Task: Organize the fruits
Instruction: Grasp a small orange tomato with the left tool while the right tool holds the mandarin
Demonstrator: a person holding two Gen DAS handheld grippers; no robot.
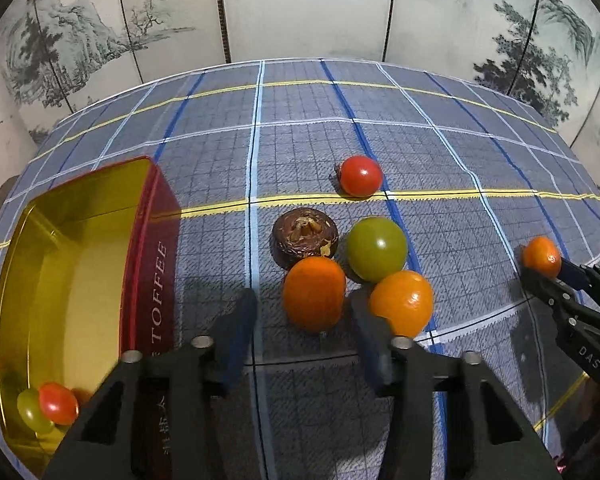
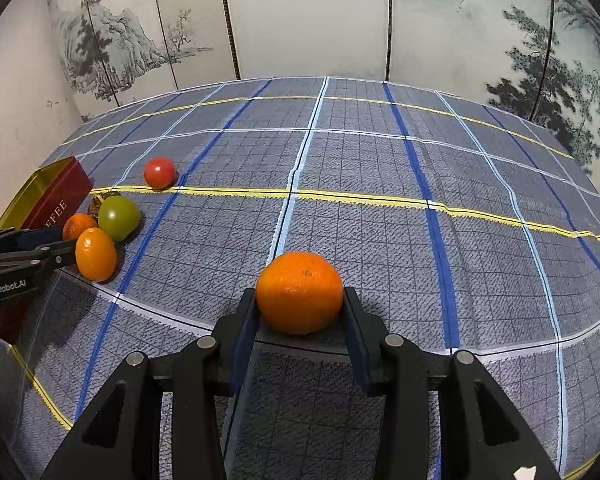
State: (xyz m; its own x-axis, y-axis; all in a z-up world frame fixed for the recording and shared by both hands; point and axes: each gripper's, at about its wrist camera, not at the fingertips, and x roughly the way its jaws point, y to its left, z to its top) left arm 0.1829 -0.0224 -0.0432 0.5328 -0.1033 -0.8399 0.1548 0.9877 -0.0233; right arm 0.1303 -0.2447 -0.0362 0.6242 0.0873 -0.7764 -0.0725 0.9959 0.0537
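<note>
Left wrist view: two small fruits [image 1: 48,406] are already stowed in the gold-lined red toffee tin [image 1: 156,248]; five are left on the checked cloth [image 1: 440,152]. The left gripper [image 1: 304,316] is spread around a loose orange kumquat [image 1: 314,293], and the right gripper [image 2: 300,312] is clamped on a round orange mandarin [image 2: 299,292].

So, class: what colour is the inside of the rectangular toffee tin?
Shiny gold inside the rectangular toffee tin, best seen in the left wrist view.
</note>
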